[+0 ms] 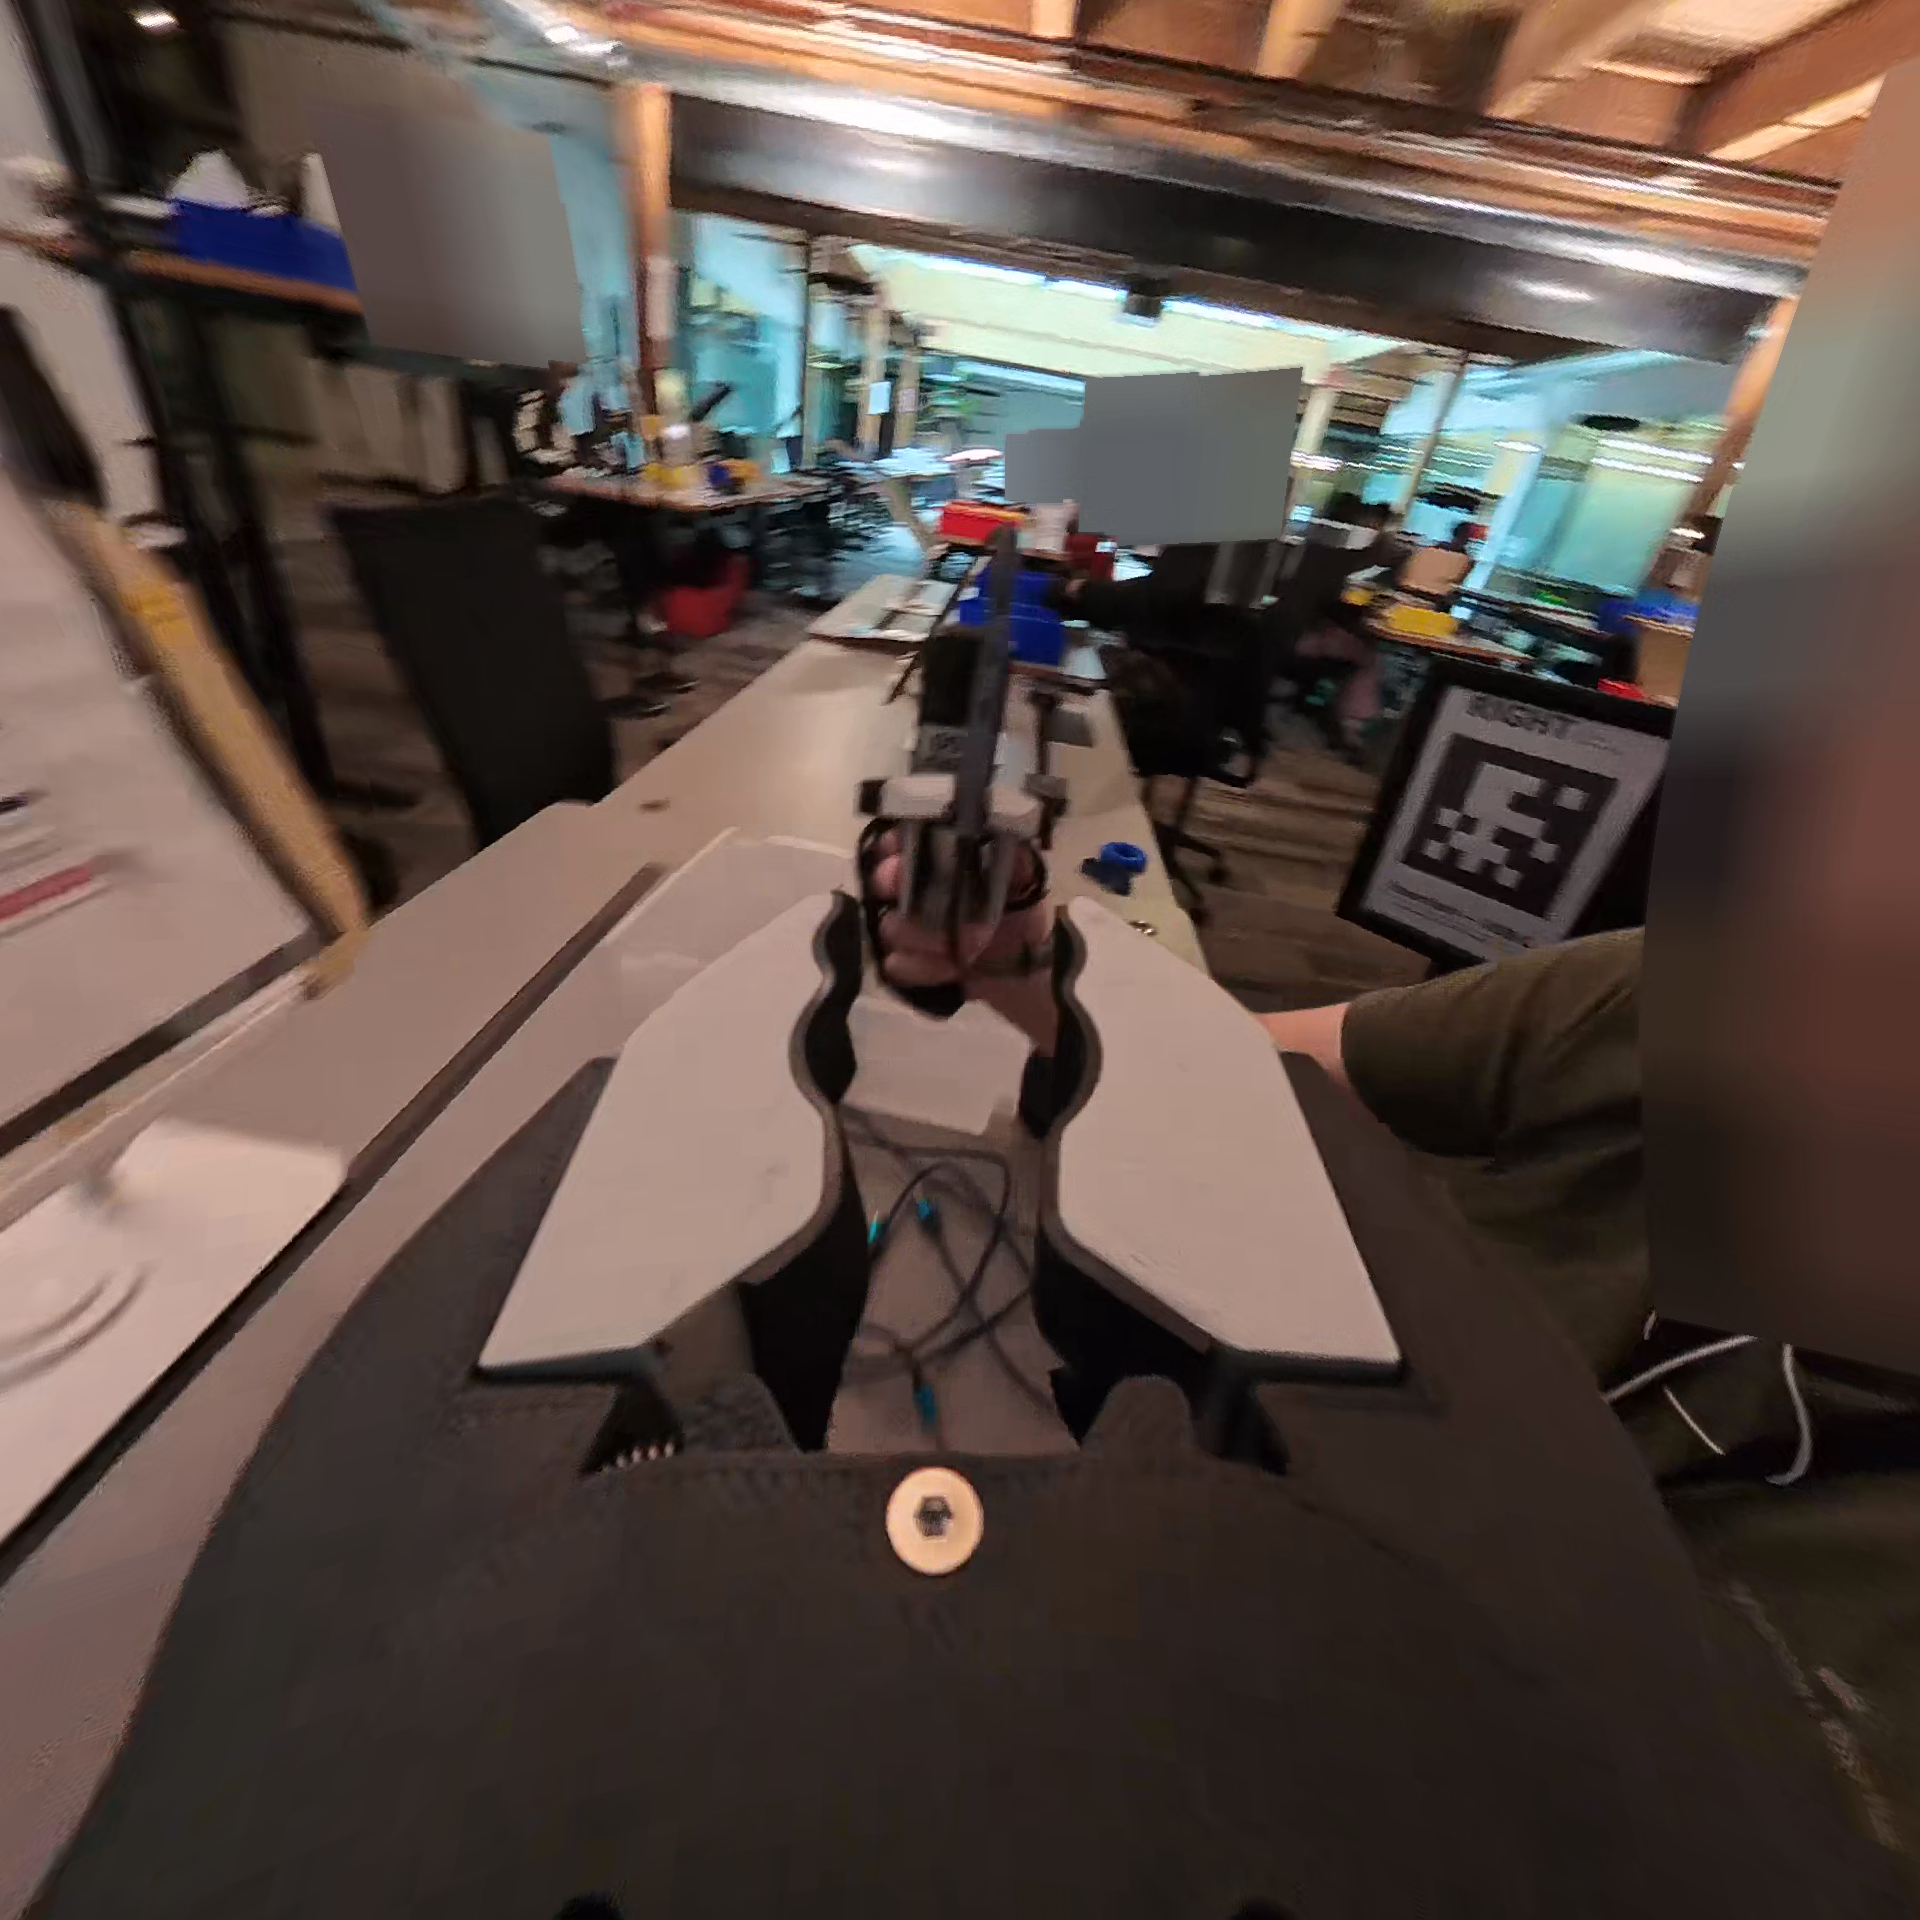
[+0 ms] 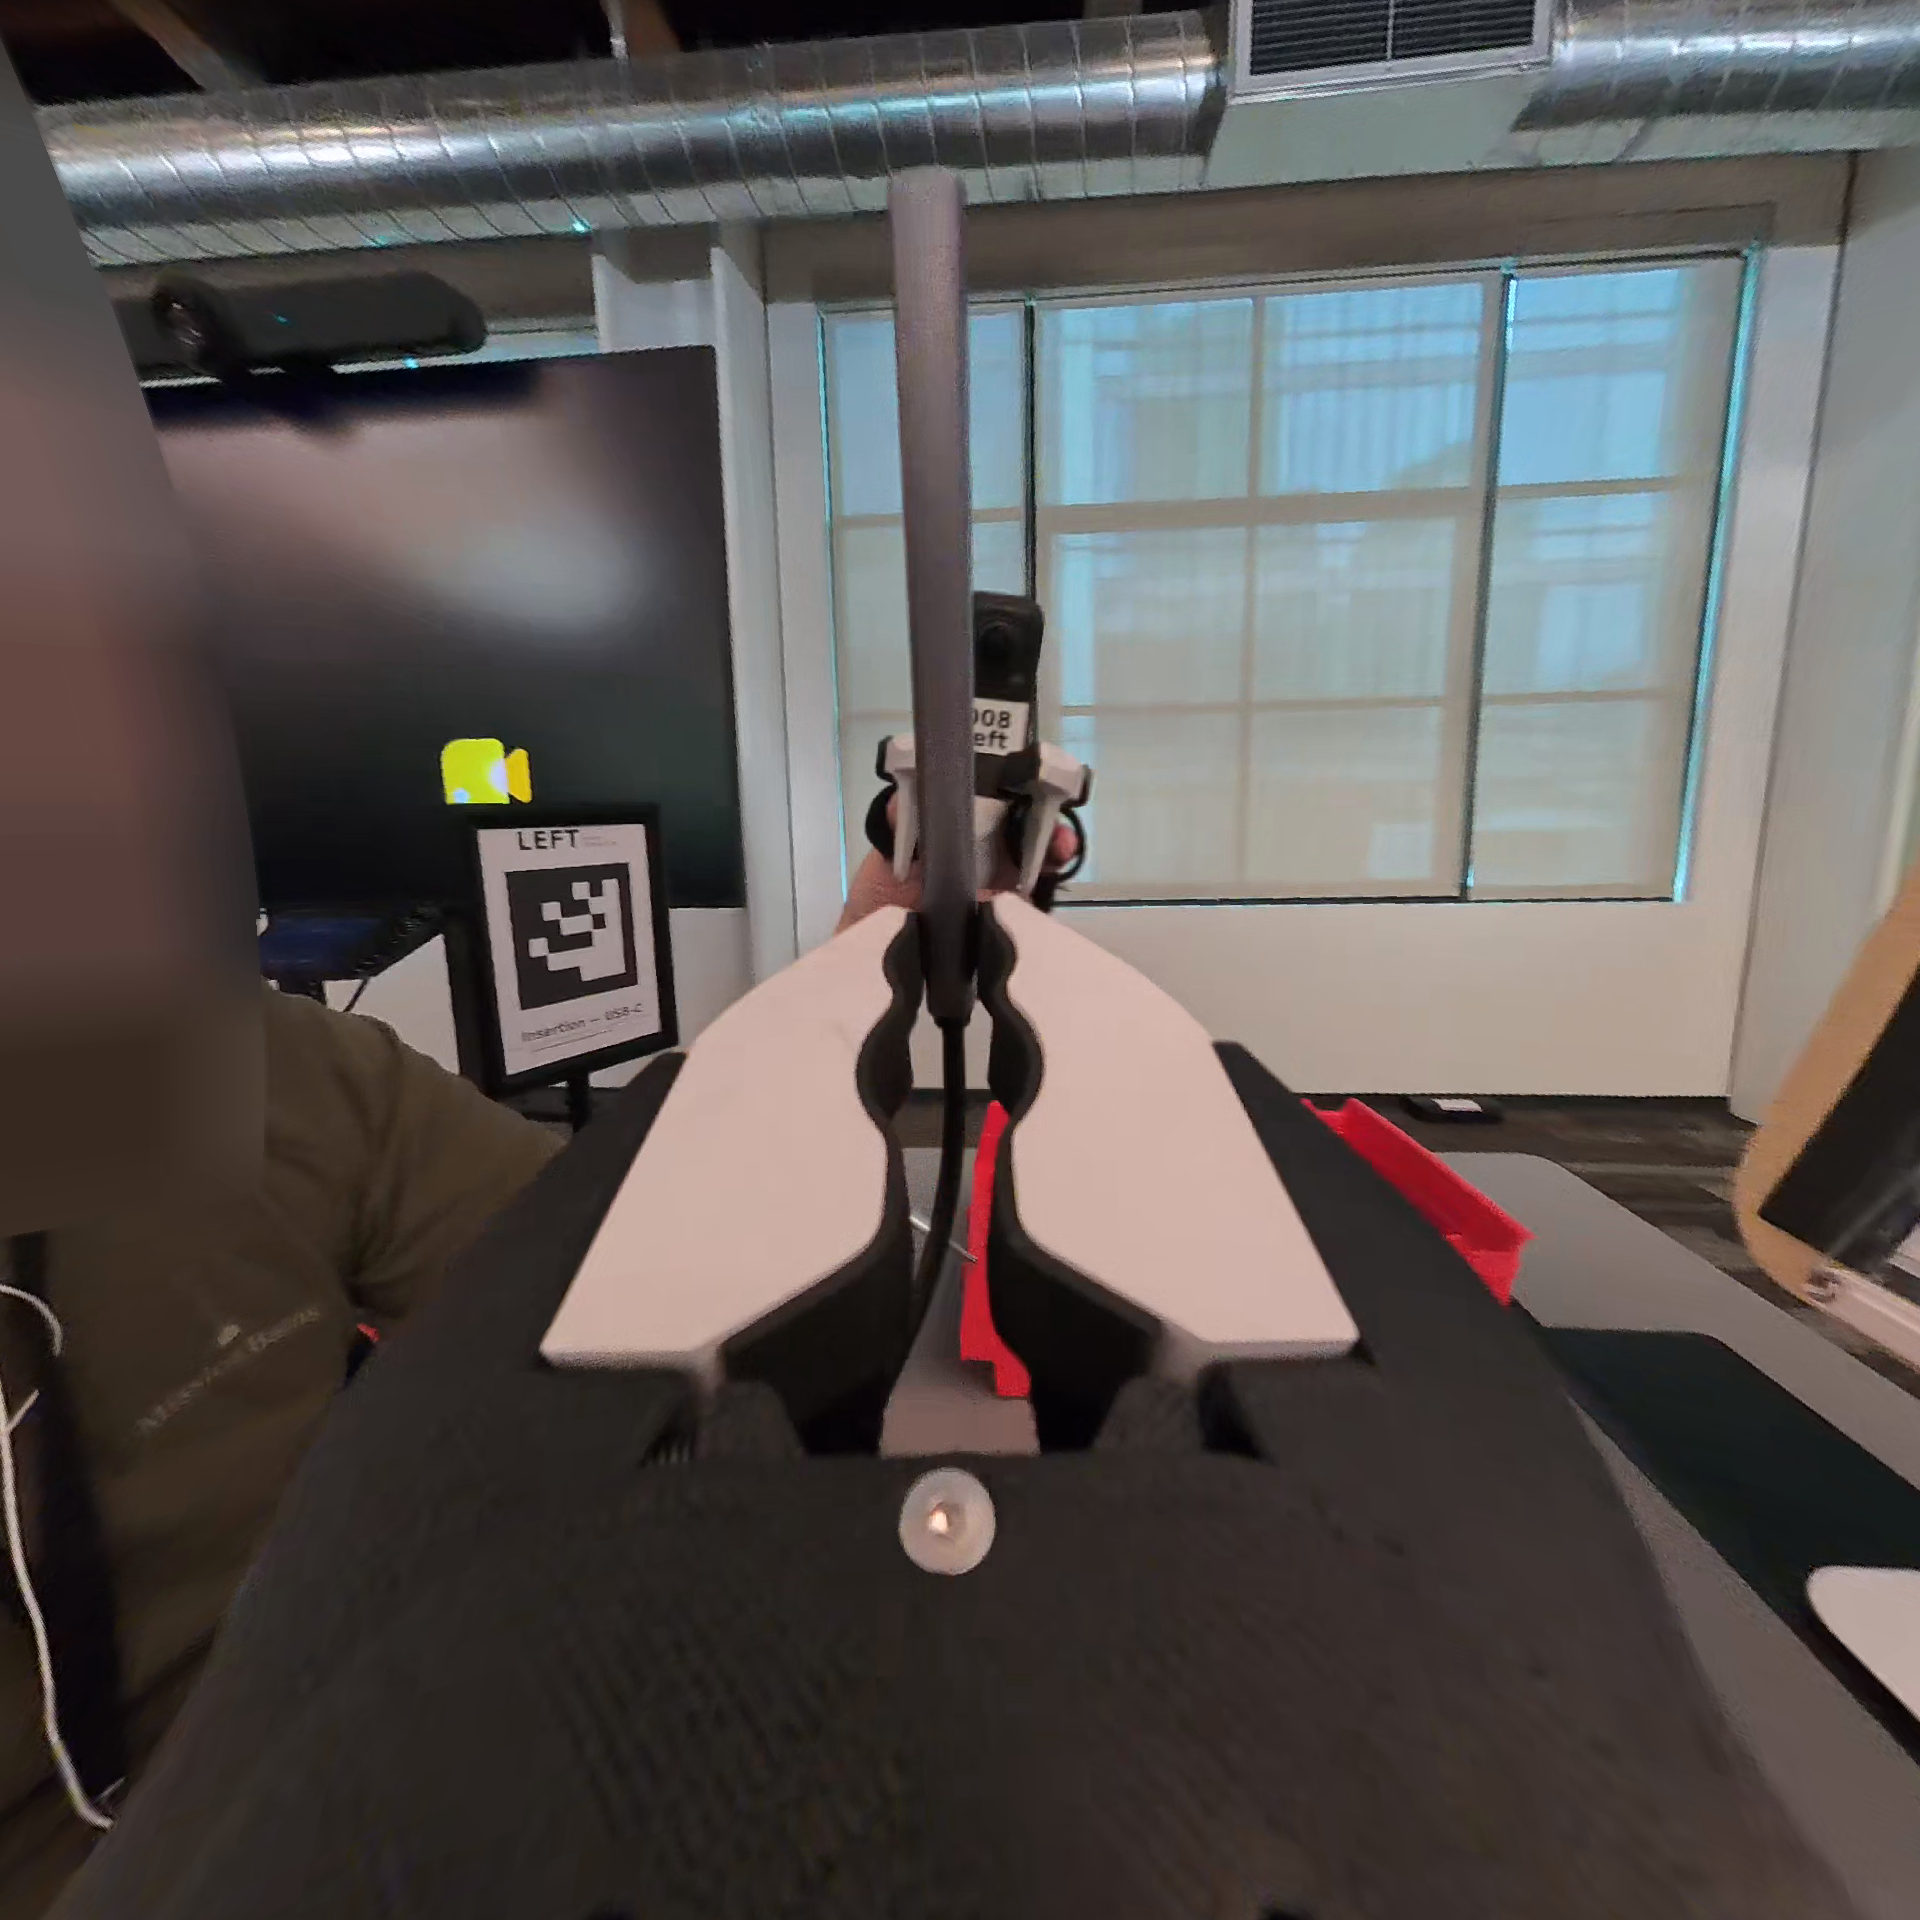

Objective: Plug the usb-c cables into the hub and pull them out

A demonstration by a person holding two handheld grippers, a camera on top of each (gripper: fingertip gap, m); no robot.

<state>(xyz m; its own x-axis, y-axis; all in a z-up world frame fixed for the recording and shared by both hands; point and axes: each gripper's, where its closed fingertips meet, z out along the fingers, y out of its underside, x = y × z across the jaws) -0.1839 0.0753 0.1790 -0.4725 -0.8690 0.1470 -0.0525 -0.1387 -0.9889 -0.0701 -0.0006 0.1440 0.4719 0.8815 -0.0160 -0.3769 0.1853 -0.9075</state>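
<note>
hub (image 2: 930, 540): slim grey bar, upright | right hand-held gripper (image 2: 948, 961): clamped on its base | left hand-held gripper (image 1: 956, 961): parted, empty

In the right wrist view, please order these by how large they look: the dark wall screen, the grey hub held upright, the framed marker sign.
1. Dark rectangular wall screen, clearly largest.
2. and 3. Long grey hub and black-framed marker sign: they look similar in area, and the hub is much nearer the camera, so I do not rank them.
</note>
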